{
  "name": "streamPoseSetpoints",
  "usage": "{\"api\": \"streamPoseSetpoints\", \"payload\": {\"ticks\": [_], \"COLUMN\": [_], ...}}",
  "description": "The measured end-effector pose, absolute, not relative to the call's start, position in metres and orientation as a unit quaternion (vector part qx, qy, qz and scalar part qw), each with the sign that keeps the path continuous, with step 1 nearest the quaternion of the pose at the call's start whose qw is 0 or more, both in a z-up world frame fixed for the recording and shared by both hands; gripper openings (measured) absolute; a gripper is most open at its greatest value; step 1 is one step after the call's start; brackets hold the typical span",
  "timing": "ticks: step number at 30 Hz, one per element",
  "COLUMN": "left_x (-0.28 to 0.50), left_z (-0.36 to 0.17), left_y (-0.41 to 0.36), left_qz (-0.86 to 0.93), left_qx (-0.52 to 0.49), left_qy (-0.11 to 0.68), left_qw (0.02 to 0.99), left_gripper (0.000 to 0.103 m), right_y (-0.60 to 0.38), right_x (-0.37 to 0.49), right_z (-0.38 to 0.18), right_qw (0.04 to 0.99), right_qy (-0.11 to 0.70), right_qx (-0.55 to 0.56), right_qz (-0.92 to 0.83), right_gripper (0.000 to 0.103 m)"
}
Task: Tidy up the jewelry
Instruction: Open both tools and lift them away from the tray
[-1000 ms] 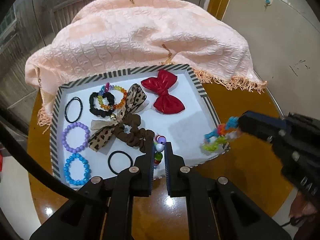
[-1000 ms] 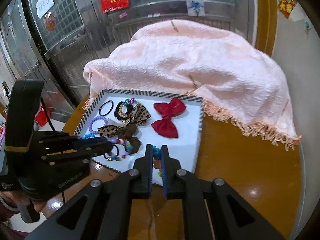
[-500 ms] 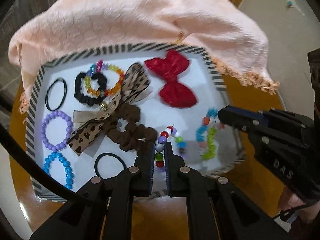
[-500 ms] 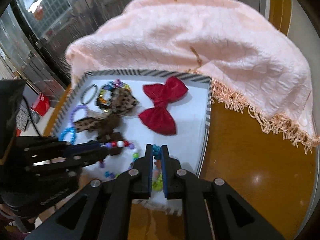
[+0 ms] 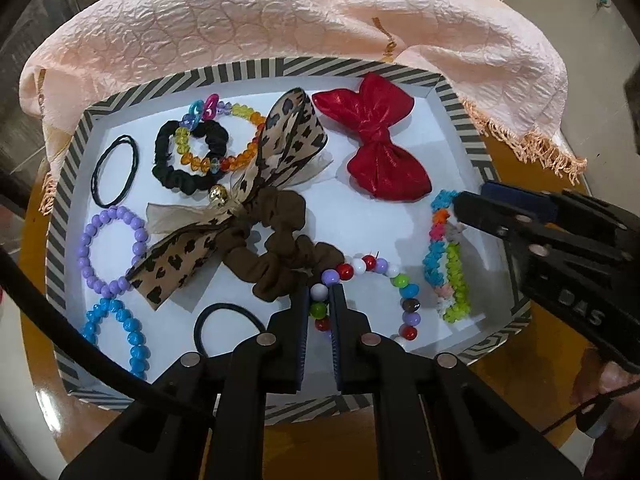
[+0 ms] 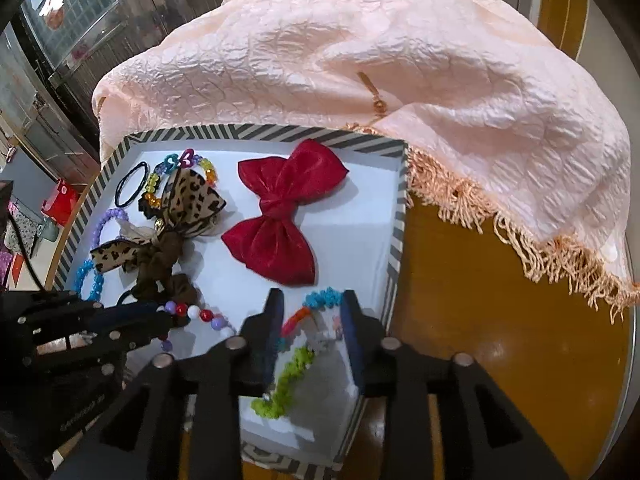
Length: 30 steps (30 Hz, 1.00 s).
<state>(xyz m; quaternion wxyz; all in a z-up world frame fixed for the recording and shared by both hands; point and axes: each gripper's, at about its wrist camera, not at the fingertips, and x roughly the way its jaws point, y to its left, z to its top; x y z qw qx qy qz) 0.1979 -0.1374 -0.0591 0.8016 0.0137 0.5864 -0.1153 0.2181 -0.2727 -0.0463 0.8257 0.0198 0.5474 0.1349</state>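
Carefully, we kept the left tongs [image 5: 319, 312] pinched on the mixed bead bracelet [image 5: 384, 280] beside the brown scrunchie [image 5: 280, 248], while the right tongs [image 6: 314, 320] stood parted, empty, straddling the crochet bracelet [image 6: 296, 356].

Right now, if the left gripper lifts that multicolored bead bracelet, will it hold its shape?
Probably not. The multicolored bead bracelet already lies in a loose, uneven loop, so it likely sags. Its round glossy beads may slip through the left gripper, pinching just one or two.
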Motion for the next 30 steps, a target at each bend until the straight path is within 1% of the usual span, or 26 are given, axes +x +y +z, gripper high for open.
{"api": "streamPoseSetpoints", "payload": {"ticks": [2,4,6,10,18,20,22,30], "left_x": [0.196,0.190,0.182,0.172,0.144,0.137,0.130,0.103], "left_z": [-0.059,-0.056,-0.052,-0.044,-0.022,-0.016,-0.010,0.016], "left_y": [-0.137,-0.136,-0.133,-0.125,-0.107,-0.101,-0.097,-0.073], "left_qz": [-0.113,-0.112,-0.104,-0.100,-0.087,-0.082,-0.077,-0.052], "left_qx": [0.016,0.023,0.035,0.031,0.025,0.025,0.029,0.043], "left_qy": [0.590,0.586,0.577,0.570,0.550,0.542,0.534,0.494], "left_qw": [0.799,0.802,0.809,0.815,0.830,0.836,0.841,0.867], "left_gripper": [0.015,0.015,0.015,0.015,0.015,0.015,0.015,0.015], "right_y": [-0.276,-0.278,-0.280,-0.279,-0.265,-0.261,-0.257,-0.231], "right_x": [0.210,0.202,0.191,0.171,0.138,0.132,0.128,0.112], "right_z": [-0.041,-0.036,-0.030,-0.021,-0.010,-0.004,0.000,0.019], "right_qw": [0.828,0.830,0.835,0.841,0.846,0.850,0.854,0.864], "right_qy": [0.544,0.540,0.533,0.522,0.514,0.506,0.500,0.479], "right_qx": [0.030,0.042,0.052,0.074,0.076,0.078,0.079,0.077], "right_qz": [0.133,0.130,0.127,0.123,0.122,0.120,0.120,0.133], "right_gripper": [0.036,0.039,0.040,0.047,0.049,0.055,0.057,0.060]}}
